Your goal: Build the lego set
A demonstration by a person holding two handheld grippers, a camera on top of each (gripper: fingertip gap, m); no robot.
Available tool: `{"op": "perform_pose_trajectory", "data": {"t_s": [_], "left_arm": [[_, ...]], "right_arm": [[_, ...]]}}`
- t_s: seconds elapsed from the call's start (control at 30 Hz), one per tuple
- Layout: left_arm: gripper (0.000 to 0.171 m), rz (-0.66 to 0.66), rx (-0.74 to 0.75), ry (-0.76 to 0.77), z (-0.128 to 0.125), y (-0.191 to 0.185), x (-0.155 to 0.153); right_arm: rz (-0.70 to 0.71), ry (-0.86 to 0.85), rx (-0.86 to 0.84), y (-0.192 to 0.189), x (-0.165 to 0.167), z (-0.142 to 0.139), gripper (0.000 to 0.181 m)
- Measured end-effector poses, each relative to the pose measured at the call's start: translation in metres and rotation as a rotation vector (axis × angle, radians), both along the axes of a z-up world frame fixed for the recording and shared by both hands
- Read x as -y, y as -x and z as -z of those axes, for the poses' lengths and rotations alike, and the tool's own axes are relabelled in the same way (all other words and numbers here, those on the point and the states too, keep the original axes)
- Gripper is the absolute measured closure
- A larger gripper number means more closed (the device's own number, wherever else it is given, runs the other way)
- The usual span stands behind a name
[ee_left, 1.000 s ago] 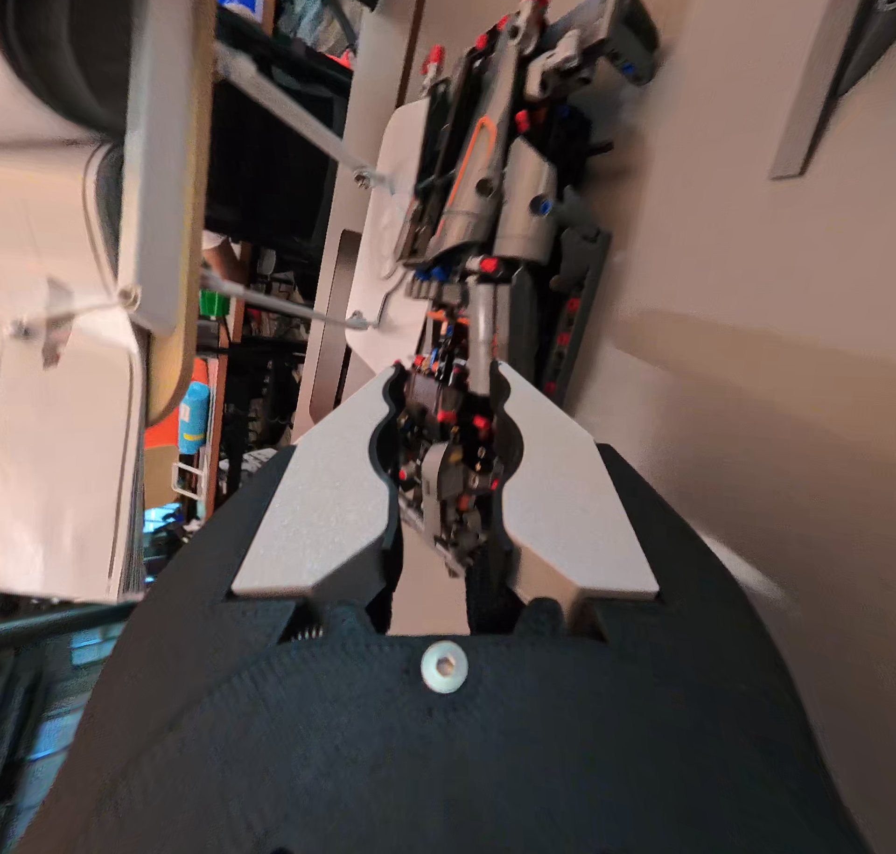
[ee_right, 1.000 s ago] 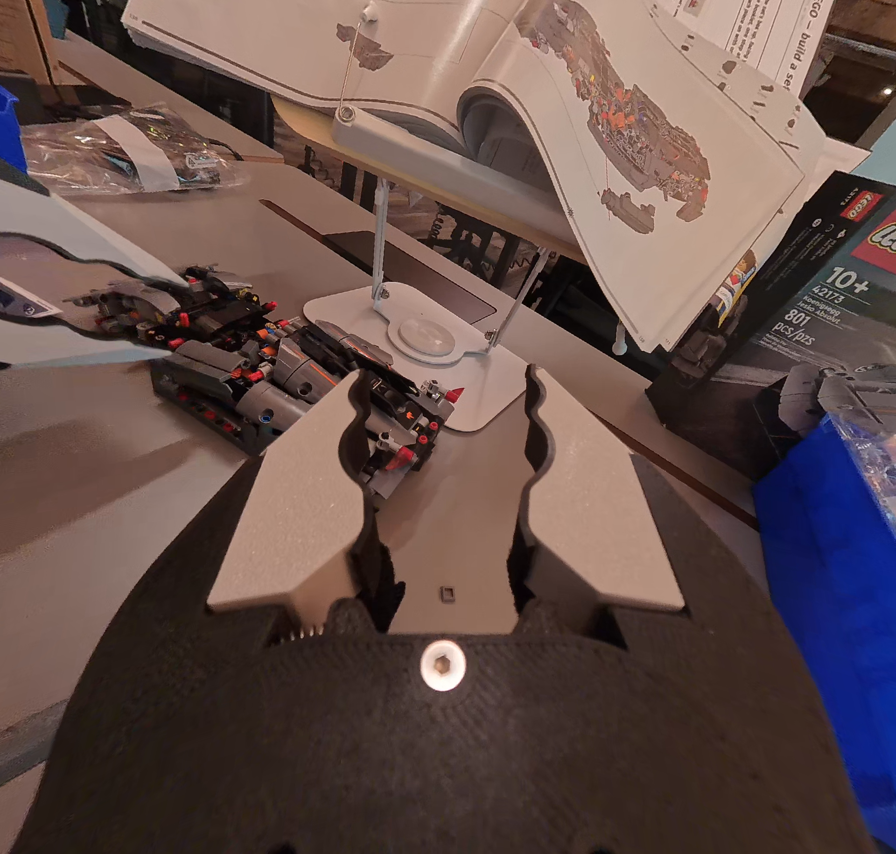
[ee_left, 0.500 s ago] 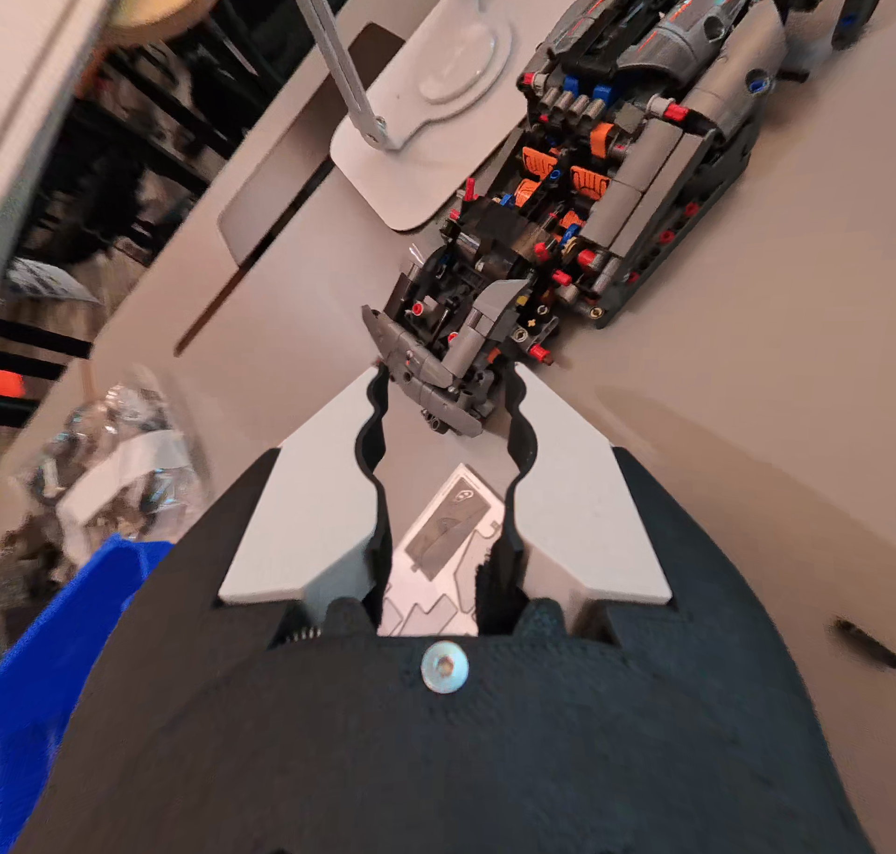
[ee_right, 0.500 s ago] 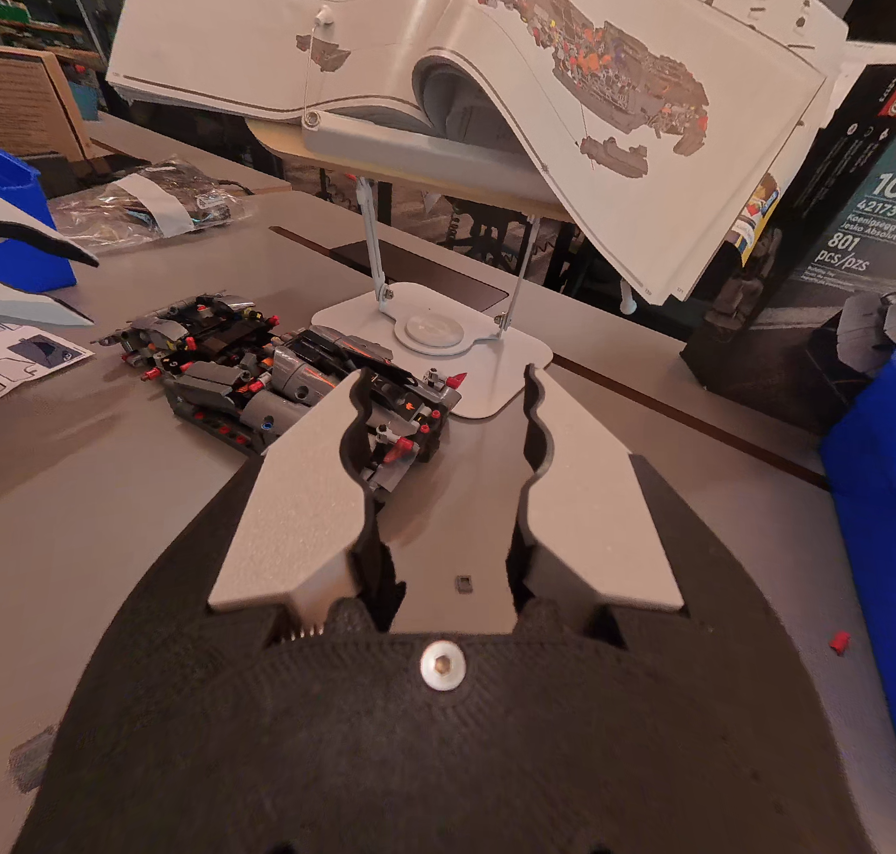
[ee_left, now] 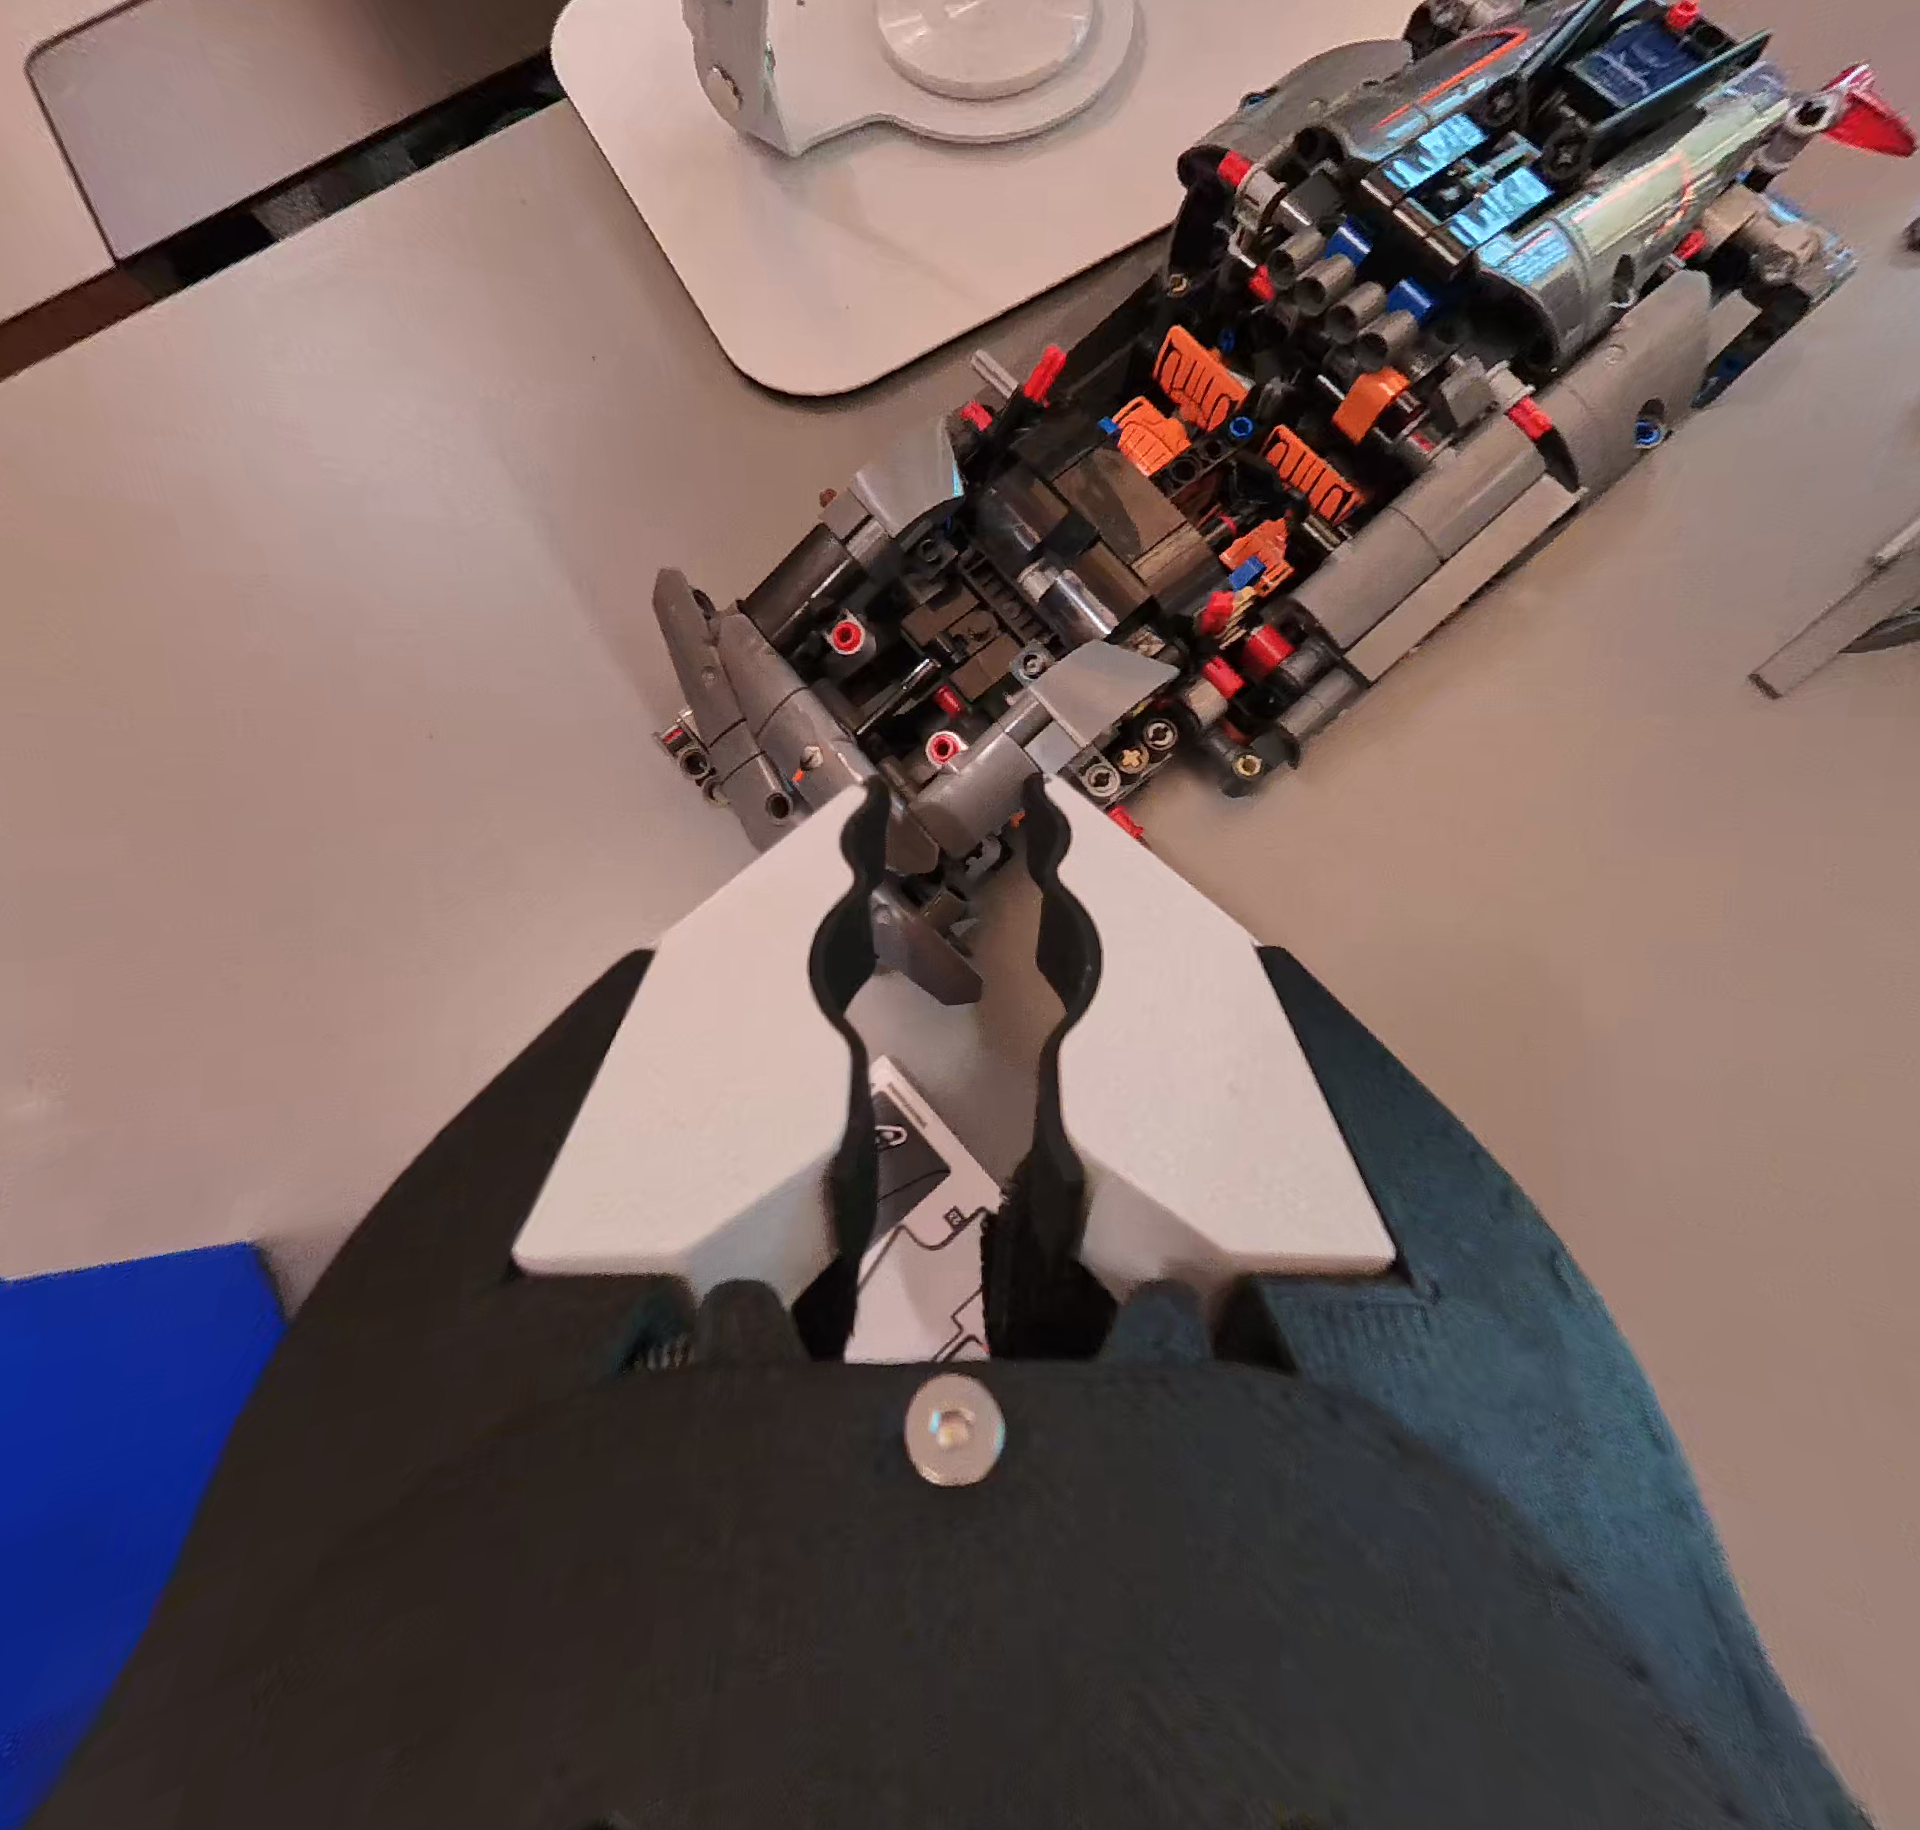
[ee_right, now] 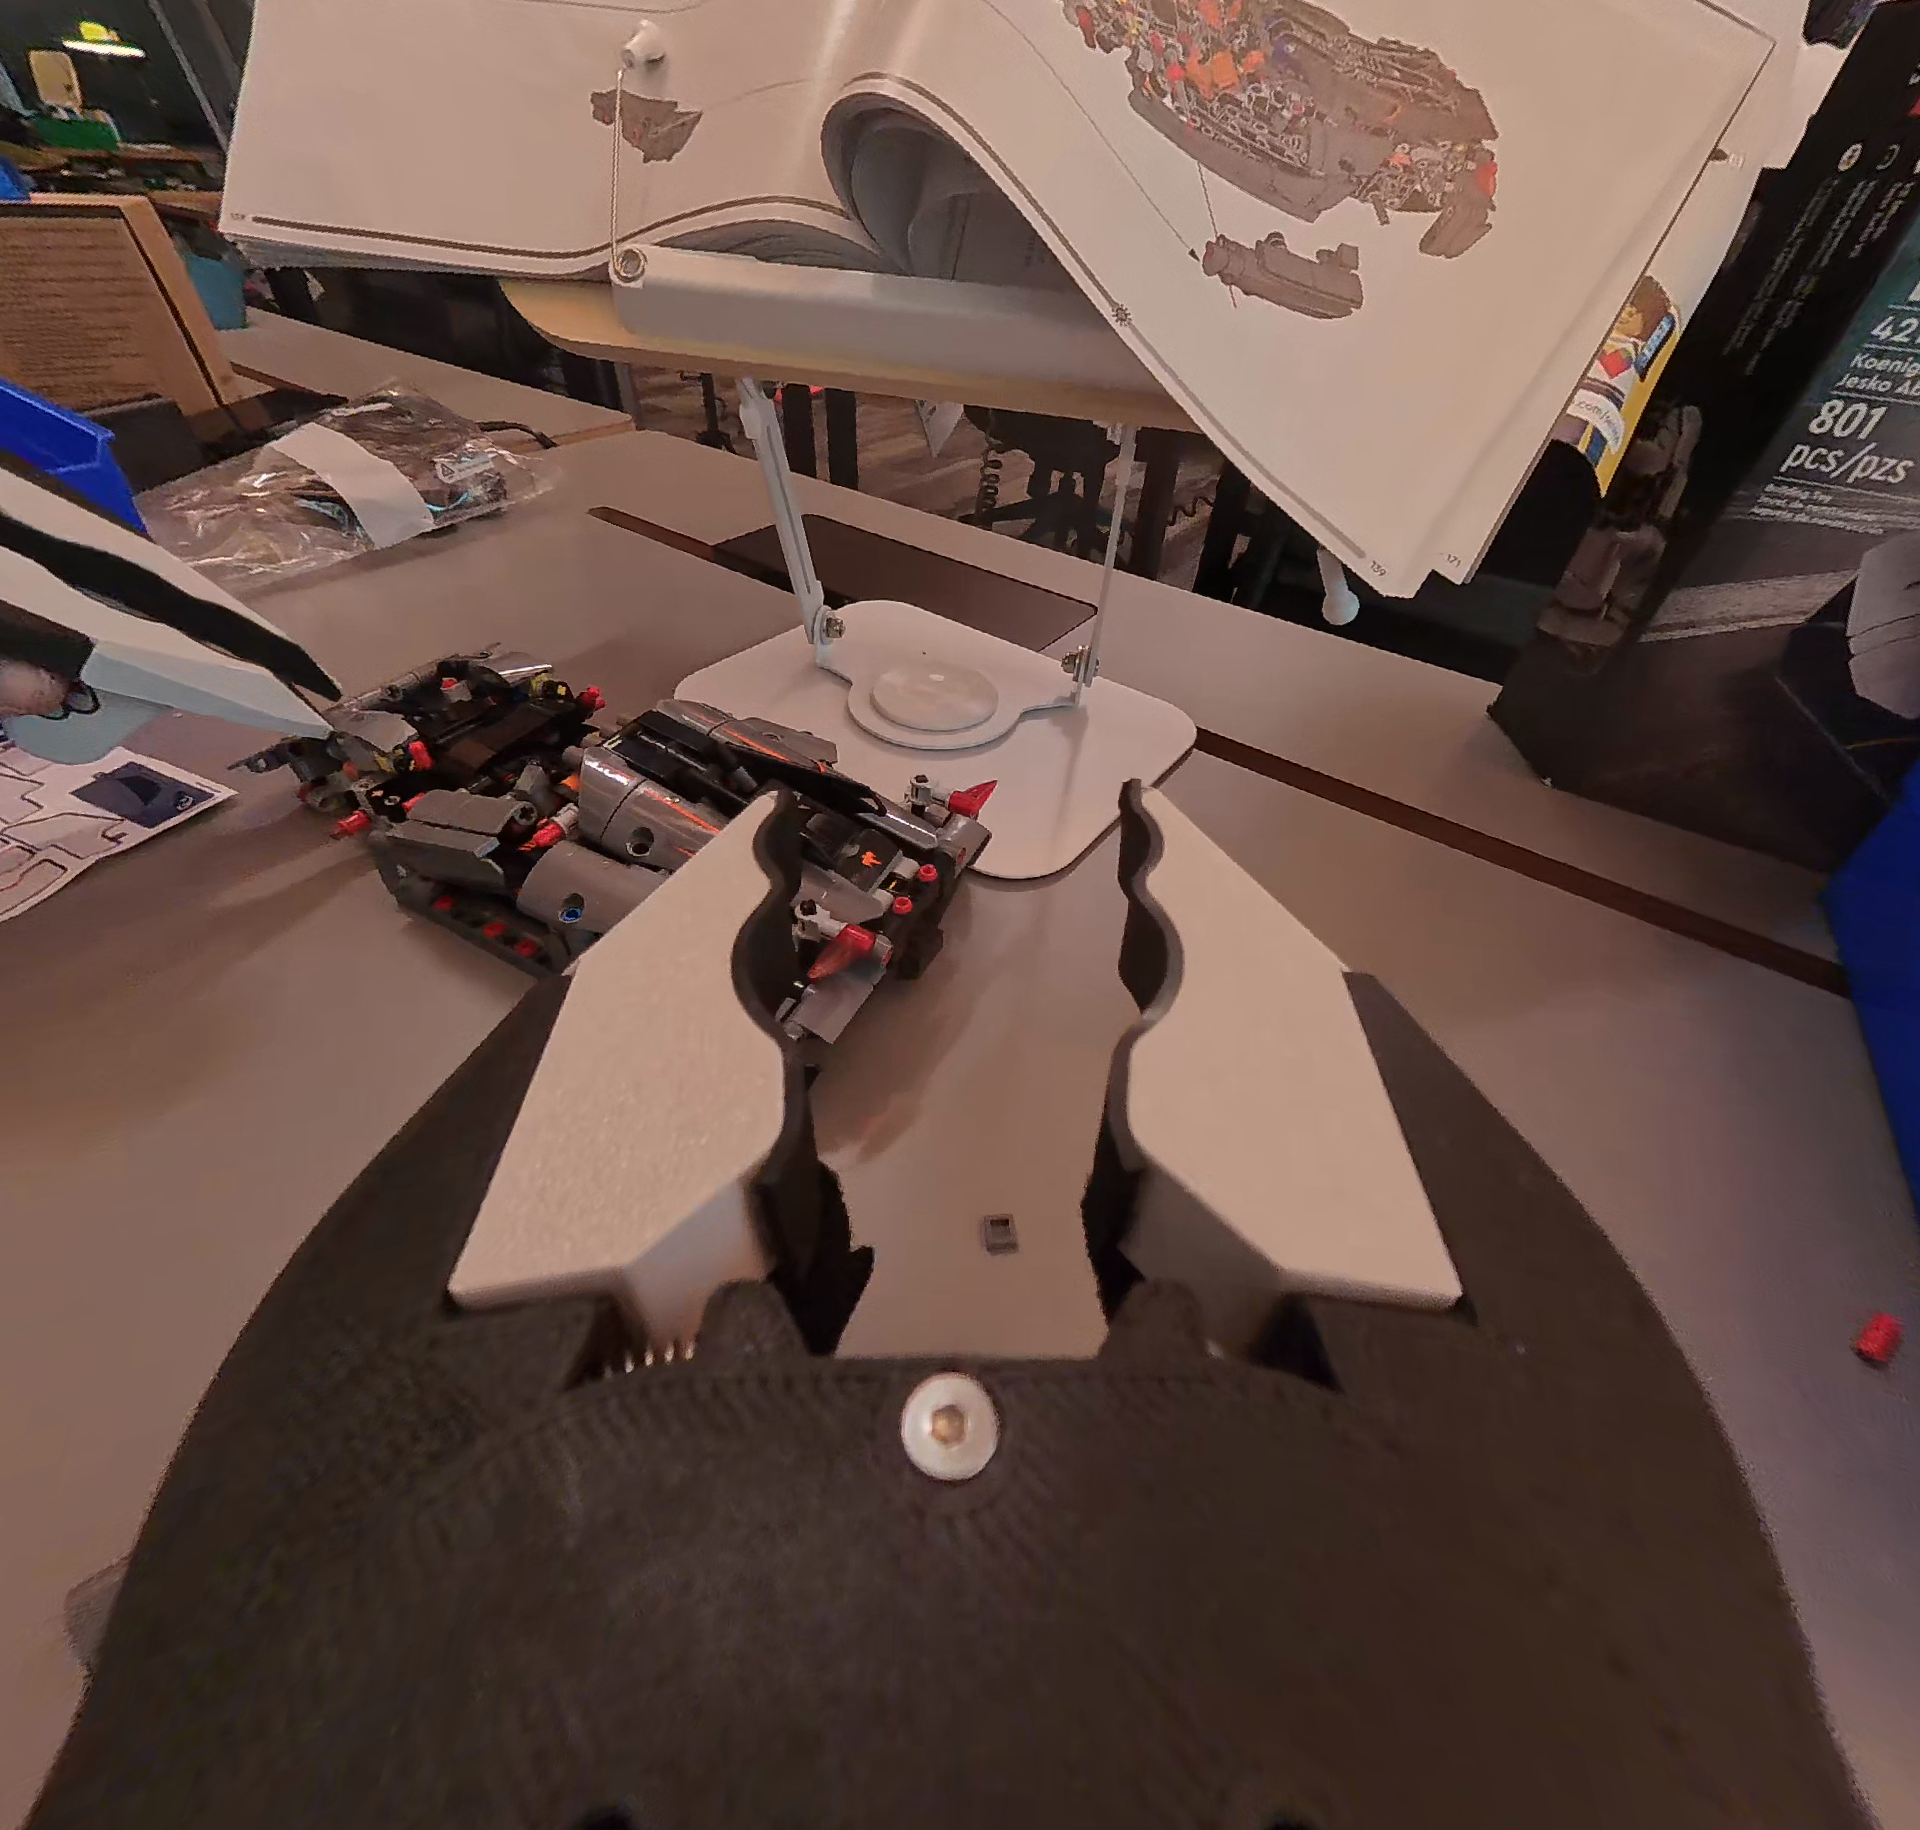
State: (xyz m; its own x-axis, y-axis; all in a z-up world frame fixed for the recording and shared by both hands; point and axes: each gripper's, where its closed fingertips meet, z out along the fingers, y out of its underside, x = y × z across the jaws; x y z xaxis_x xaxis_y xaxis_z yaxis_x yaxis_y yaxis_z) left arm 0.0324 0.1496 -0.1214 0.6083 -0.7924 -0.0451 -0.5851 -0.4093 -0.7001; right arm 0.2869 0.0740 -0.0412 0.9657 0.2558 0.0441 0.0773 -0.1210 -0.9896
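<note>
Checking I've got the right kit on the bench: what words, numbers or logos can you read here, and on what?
I don't copy out writing; these things bear it:
Dark set box, far right: white print and a number, legible.
Open instruction book on the stand: tiny page numbers at its lower corner.
Printed white sheet left of the lego car: too small to read.
Clear bag: label blurred.

Right gripper [ee_right: 951, 907] low over grey table [ee_right: 1351, 949], jaws spread, nothing between them; lego car [ee_right: 623, 824] on table, its rear end behind left finger. Left gripper [ee_right: 312, 710] tips at car's far front end. Open instruction booklet [ee_right: 935, 97] on white stand [ee_right: 935, 731] behind car. Small red piece [ee_right: 1876, 1335] lies at far right
</note>
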Motion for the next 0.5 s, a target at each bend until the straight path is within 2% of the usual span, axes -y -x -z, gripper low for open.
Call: {"op": "perform_pose_trajectory", "data": {"t_s": [0.13,0.37,0.5], "left_arm": [[0.156,0.007,0.000,0.000,0.001,-0.003,0.004],[0.149,0.007,-0.055,-0.014,0.004,-0.005,0.009],[0.154,0.025,-0.048,-0.005,0.003,-0.009,0.015]], "right_arm": [[-0.014,0.018,-0.015,0.002,-0.001,0.003,0.122],[-0.037,0.059,-0.014,0.006,-0.003,0.012,0.122],[-0.033,0.066,-0.022,0.004,-0.003,0.013,0.122]]}}
